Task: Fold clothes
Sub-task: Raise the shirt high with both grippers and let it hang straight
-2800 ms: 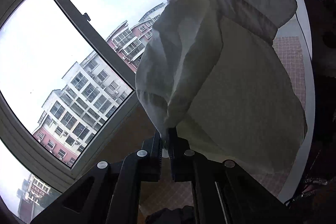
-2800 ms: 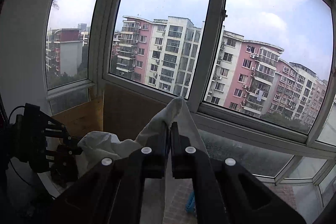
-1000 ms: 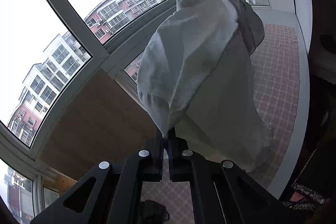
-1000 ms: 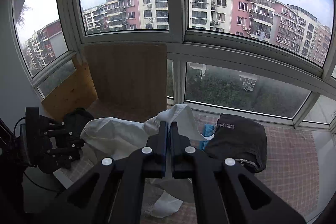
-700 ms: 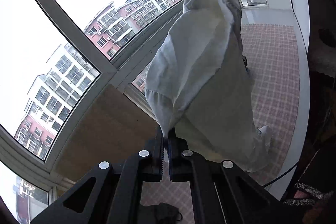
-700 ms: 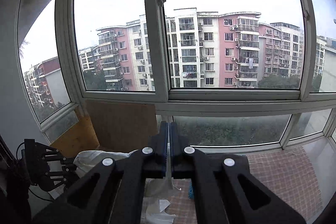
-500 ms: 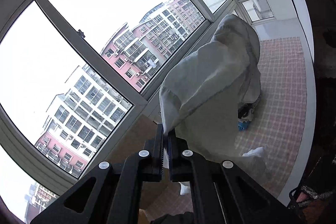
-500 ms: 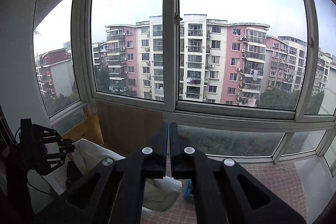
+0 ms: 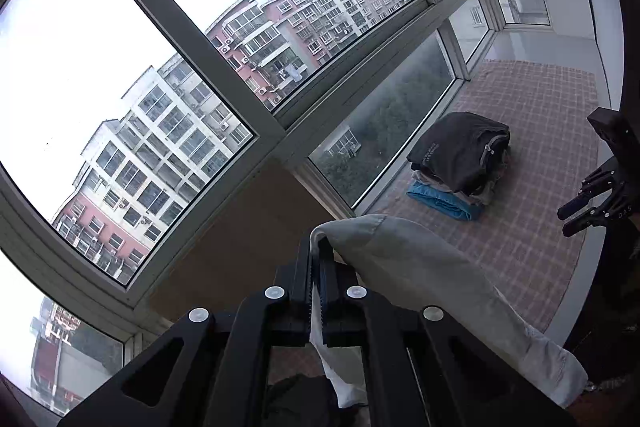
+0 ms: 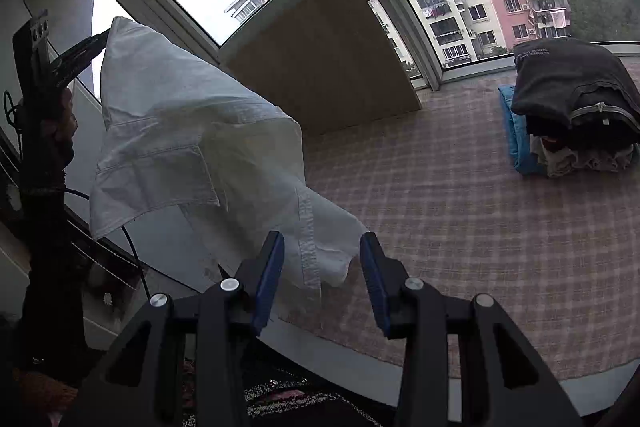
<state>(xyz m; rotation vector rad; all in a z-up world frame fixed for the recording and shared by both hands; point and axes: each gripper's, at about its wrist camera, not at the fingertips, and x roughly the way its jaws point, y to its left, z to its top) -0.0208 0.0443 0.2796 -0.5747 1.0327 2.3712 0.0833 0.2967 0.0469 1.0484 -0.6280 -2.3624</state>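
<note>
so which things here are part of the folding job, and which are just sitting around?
Job:
- white shirt, hanging from the shut left gripper
- right gripper, open beside the shirt's lower edge
- folded stack of clothes on the checked mat

Lying about:
- wooden board against the window

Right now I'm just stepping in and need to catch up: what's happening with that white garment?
A person is folding clothes. The left gripper is shut on the white shirt, holding it up in the air. The right gripper is open, its fingers either side of the hanging lower edge. A folded stack already sits on the checked mat.
</note>
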